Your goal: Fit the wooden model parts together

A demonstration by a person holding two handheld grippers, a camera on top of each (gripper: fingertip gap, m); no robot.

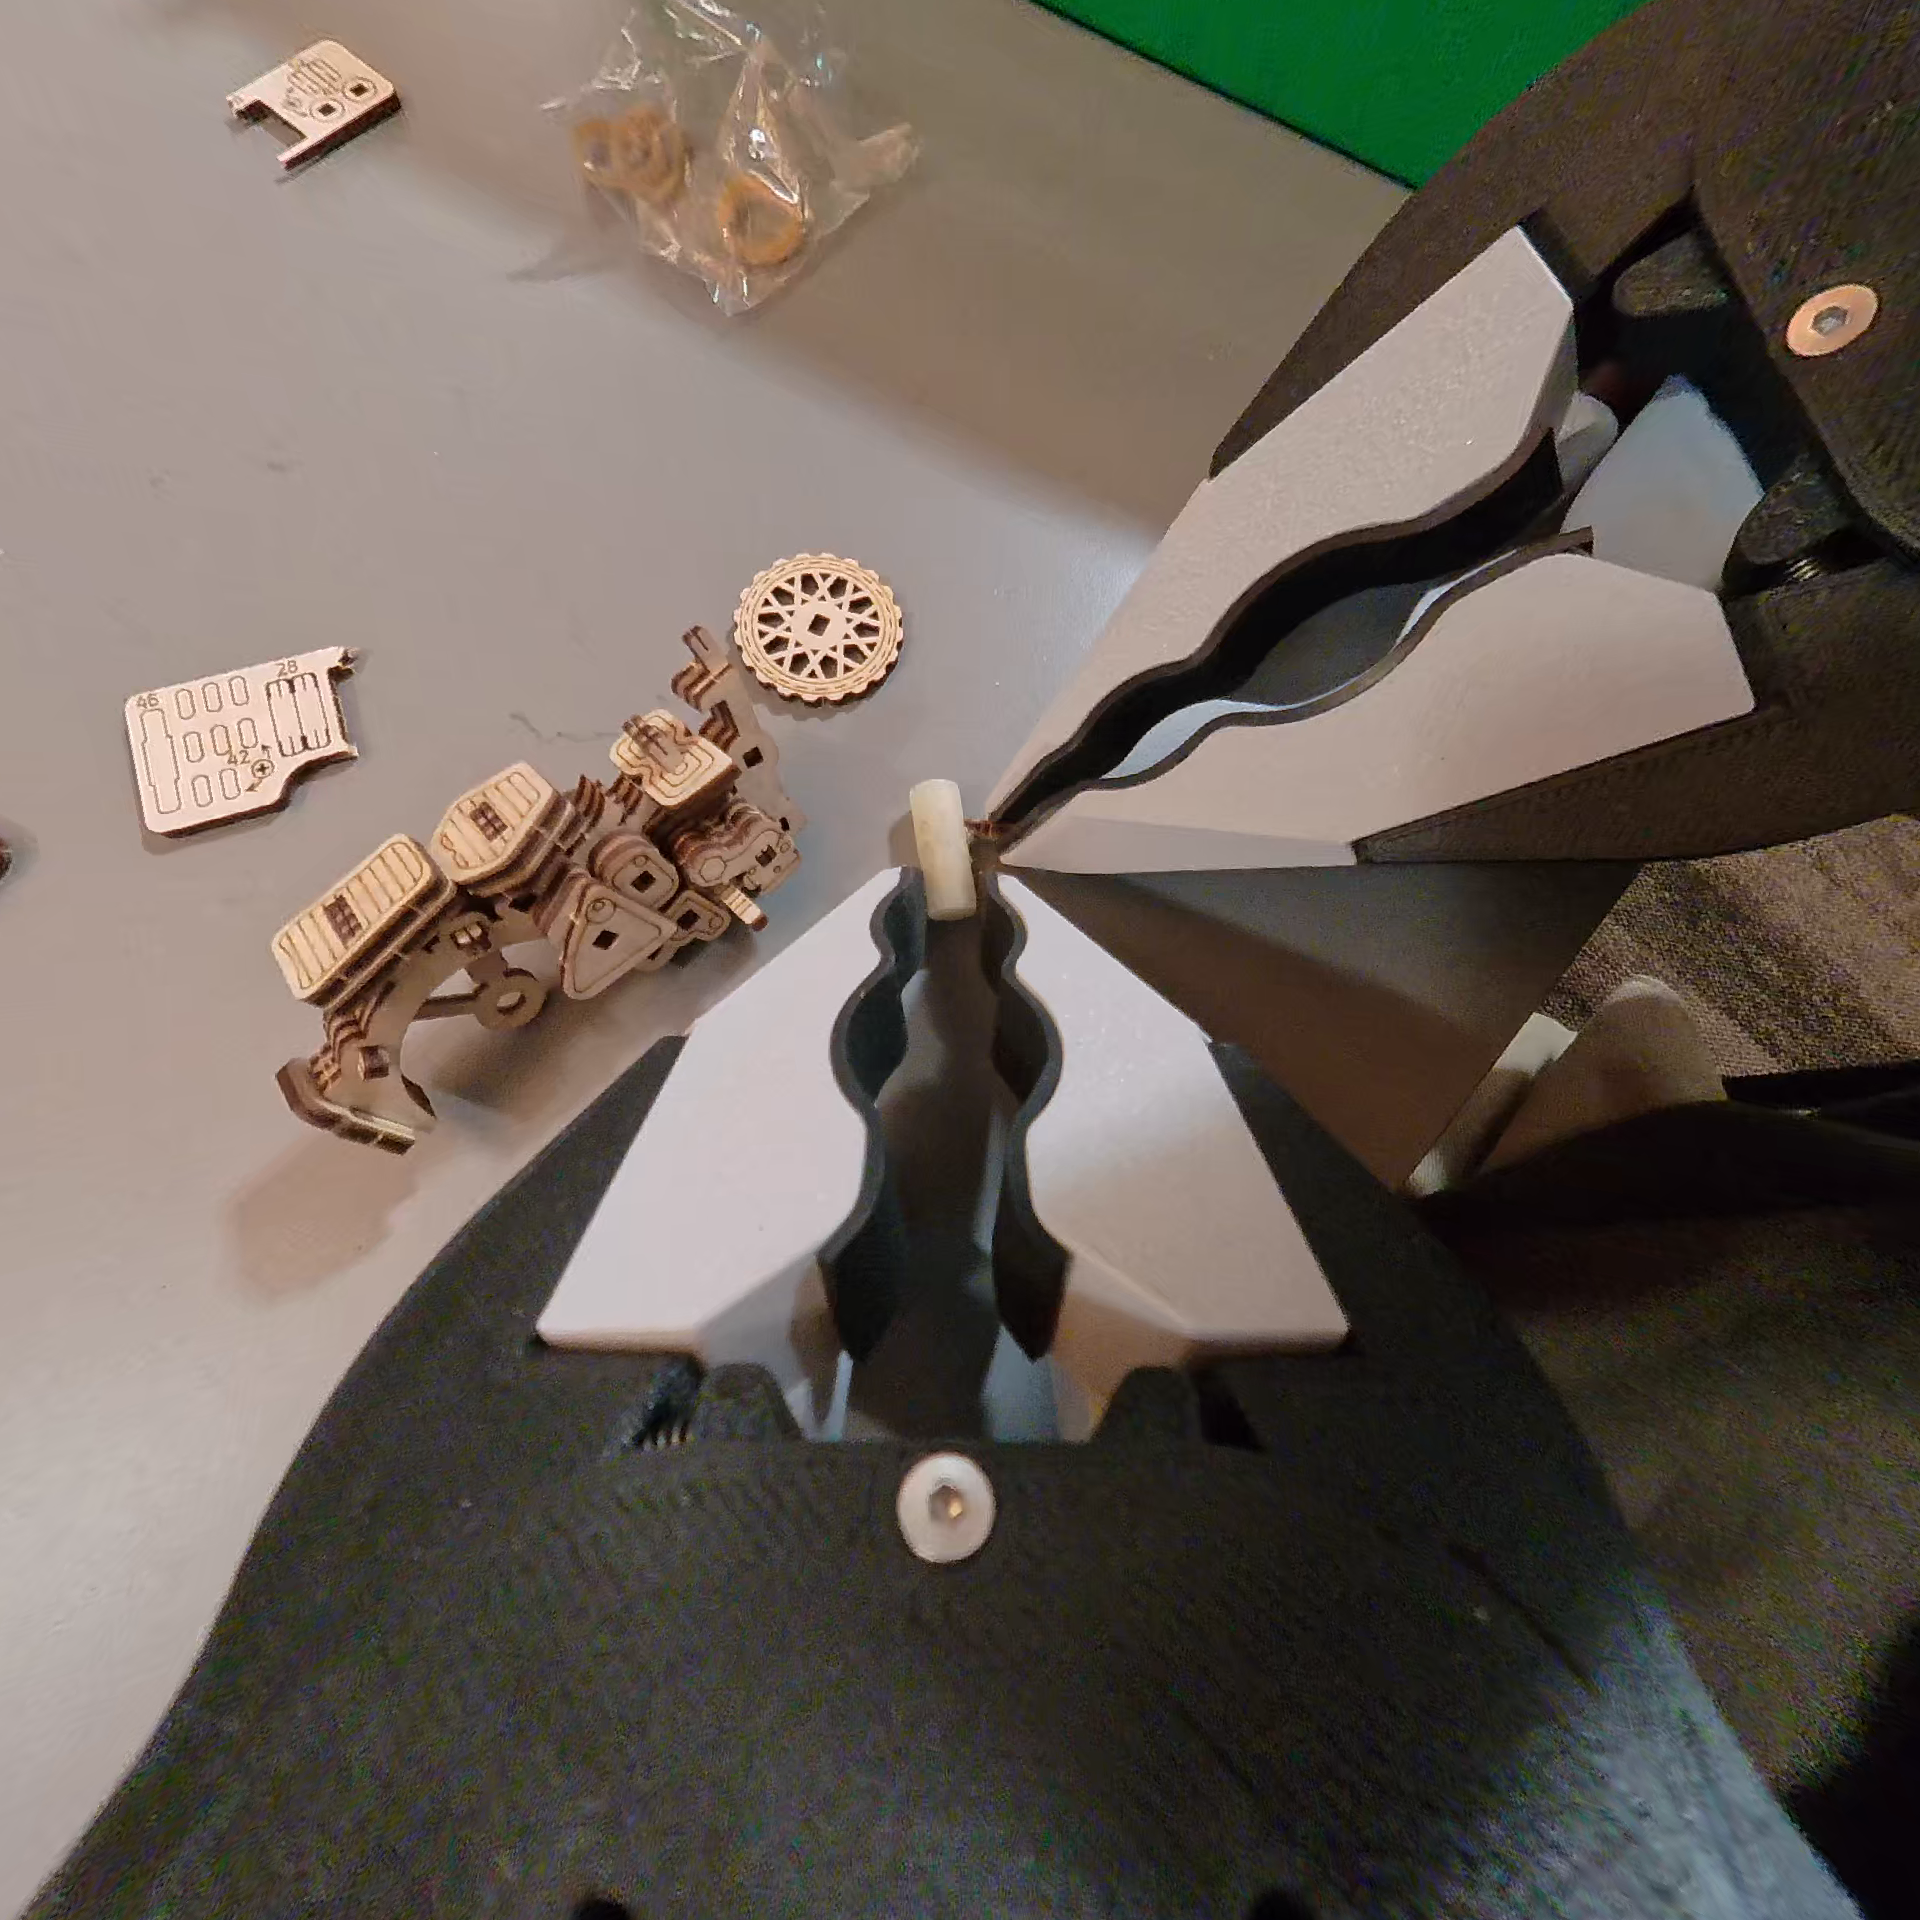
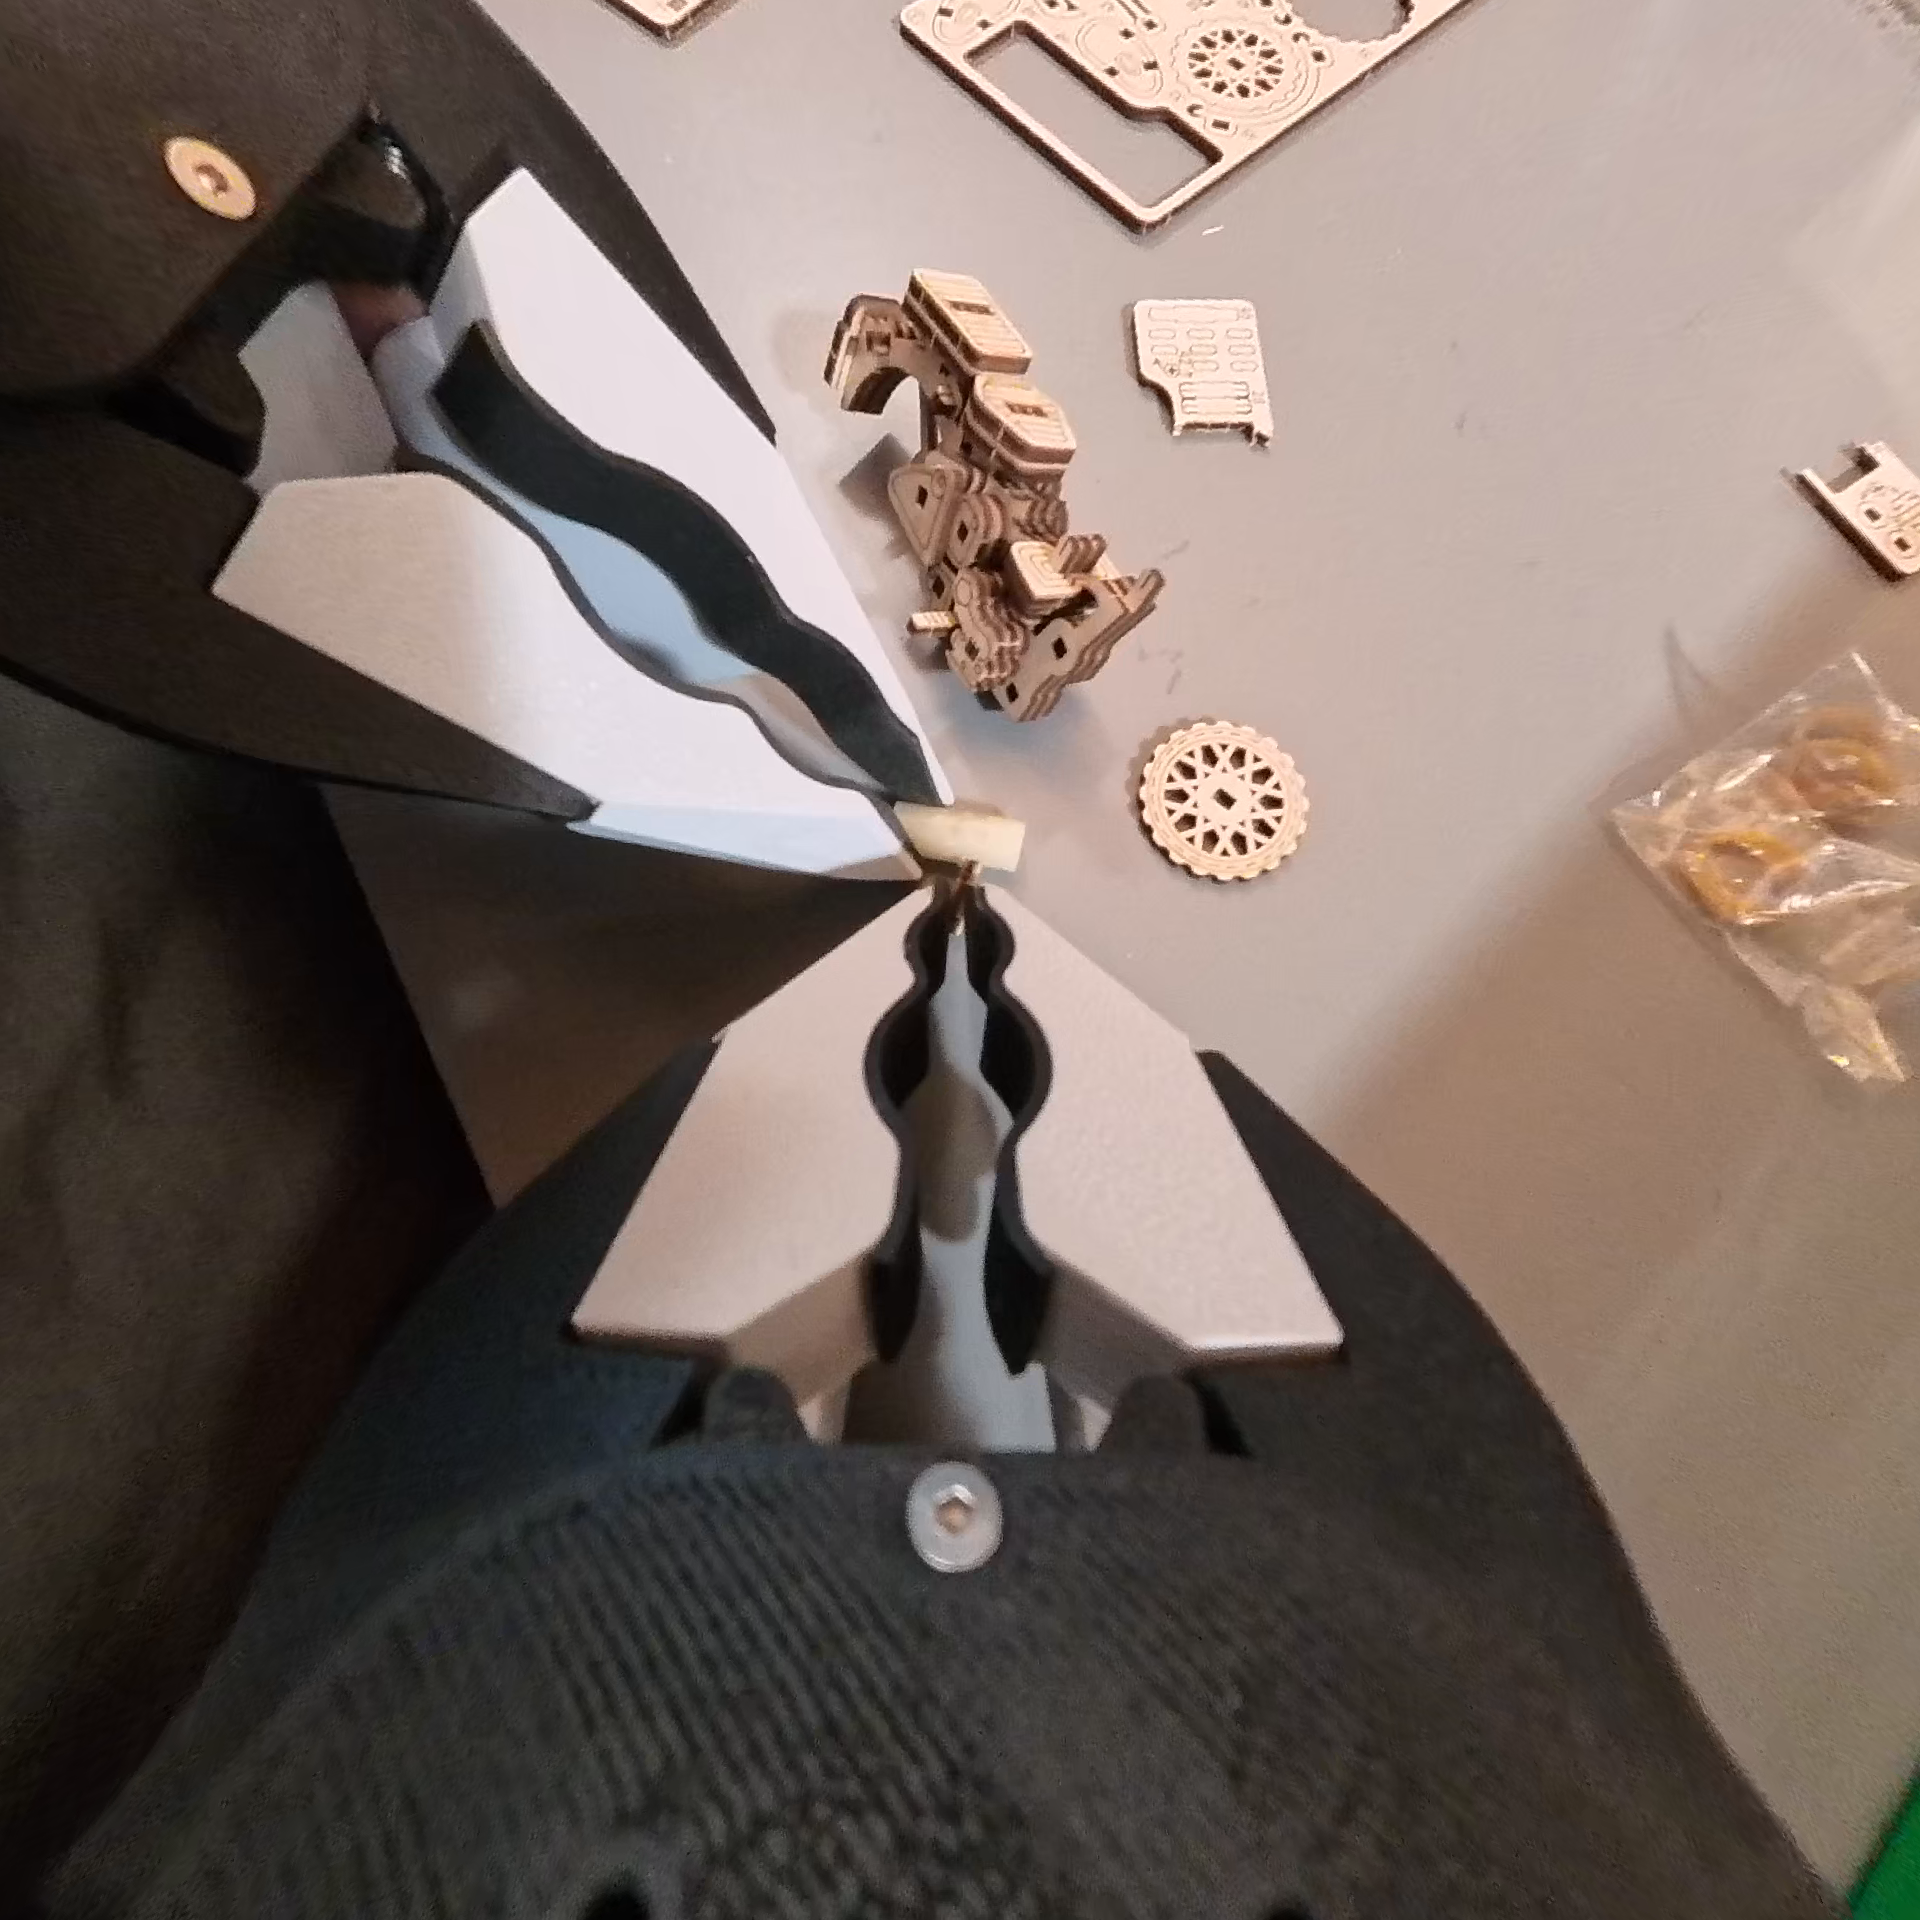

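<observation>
My left gripper [image 1: 951, 899] is shut on a small cream-white block [image 1: 940, 852], which sticks out past its tips. My right gripper [image 2: 956, 909] is shut on a tiny brown wooden part [image 2: 954, 885]. The two grippers meet tip to tip above the table's near edge, and the wooden part touches the block [image 2: 961, 836]. The right gripper also shows in the left wrist view [image 1: 995, 828], coming in from the upper right. The partly built wooden model [image 1: 530, 914] [image 2: 997, 520] stands on the grey table beyond them. A spoked wooden wheel [image 1: 818, 631] [image 2: 1224, 800] lies flat beside it.
A clear plastic bag of ring parts [image 1: 717, 156] [image 2: 1787, 852] lies farther back. Small cut-out wooden sheets [image 1: 239, 743] [image 1: 317, 99] [image 2: 1205, 369] lie around the model. A large part sheet [image 2: 1195, 94] is at the far edge. Dark carpet [image 1: 1766, 935] lies below the table edge. My two grippers' fingertips are within a few centimetres of each other. It is some 5 cm from my right tips to the spoked wooden wheel [image 1: 818, 631]. Look for it in the right wrist view [image 2: 1216, 797] too.
</observation>
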